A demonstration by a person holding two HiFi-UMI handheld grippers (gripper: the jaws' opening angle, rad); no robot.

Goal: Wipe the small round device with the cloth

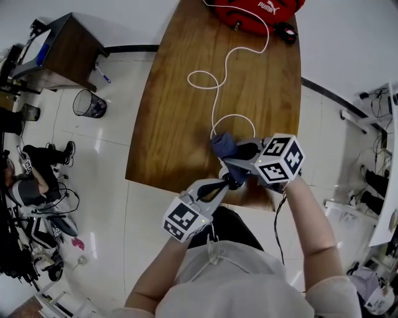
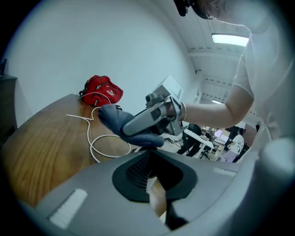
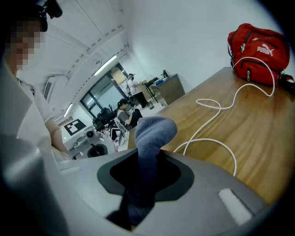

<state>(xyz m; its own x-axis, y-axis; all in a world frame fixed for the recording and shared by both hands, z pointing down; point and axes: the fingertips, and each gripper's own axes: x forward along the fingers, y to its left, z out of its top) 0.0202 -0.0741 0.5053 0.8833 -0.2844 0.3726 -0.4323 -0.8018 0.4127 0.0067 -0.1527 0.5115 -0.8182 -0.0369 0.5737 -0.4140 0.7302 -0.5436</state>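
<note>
My right gripper [image 1: 240, 151] is shut on a dark blue cloth [image 1: 223, 145], which bulges out past its jaws [image 3: 154, 131] just above the near end of the wooden table [image 1: 174, 124]. My left gripper [image 1: 231, 181] comes in from below with its tips right under the cloth. Its jaws are shut on a small white round device [image 1: 222, 172], of which only a thin pale edge [image 2: 148, 185] shows between them. In the left gripper view the right gripper [image 2: 148, 120] and its cloth [image 2: 113, 118] hang just ahead of the left jaws.
A white cable [image 1: 214, 93] loops along the table from a red bag [image 1: 255, 12] at the far end toward the grippers. A mesh wastebasket [image 1: 89, 104] and a cabinet [image 1: 62, 49] stand on the floor to the left. A person sits at far left.
</note>
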